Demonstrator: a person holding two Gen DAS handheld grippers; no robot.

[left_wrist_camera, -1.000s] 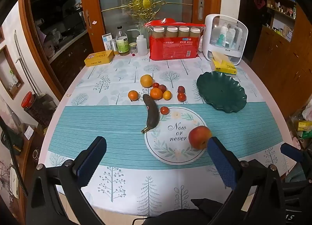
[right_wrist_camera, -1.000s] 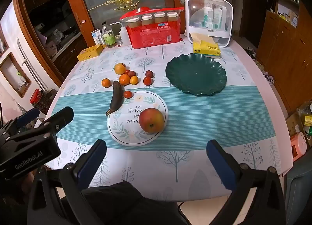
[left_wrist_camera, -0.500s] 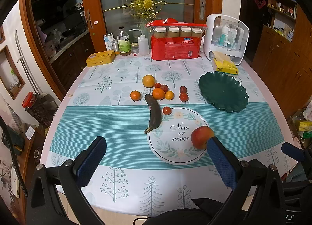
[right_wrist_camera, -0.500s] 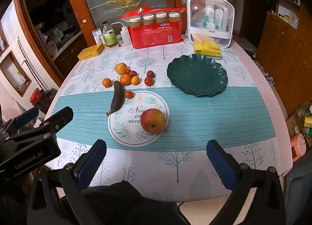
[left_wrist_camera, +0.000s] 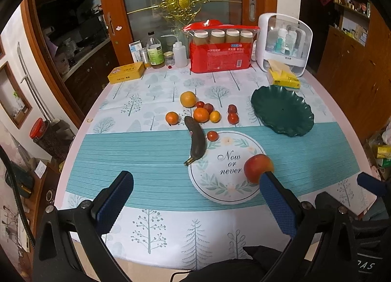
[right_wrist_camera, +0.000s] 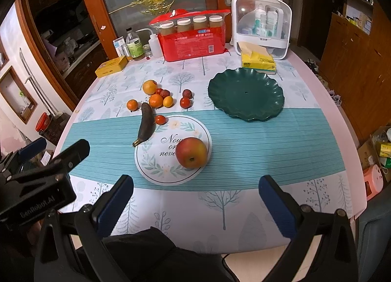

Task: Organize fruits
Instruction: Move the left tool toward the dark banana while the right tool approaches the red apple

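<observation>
Left wrist view: your left gripper (left_wrist_camera: 195, 198) hangs empty, fingers wide apart, at the desk's (left_wrist_camera: 151, 157) near edge — the apple (left_wrist_camera: 256, 167) sits on the mat (left_wrist_camera: 227, 174).

Right wrist view: right gripper (right_wrist_camera: 195, 203) likewise spread and empty; the plate (right_wrist_camera: 245, 93) holds nothing, the banana (right_wrist_camera: 146, 123) and small fruit (right_wrist_camera: 156, 99) lie loose — sorting looks unstarted.

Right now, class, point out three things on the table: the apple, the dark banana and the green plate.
apple (right_wrist_camera: 191, 152): right wrist view, middle of its red skin.
dark banana (right_wrist_camera: 146, 124): right wrist view, middle of its body.
green plate (right_wrist_camera: 245, 93): right wrist view, bare inner surface near the centre.
</observation>
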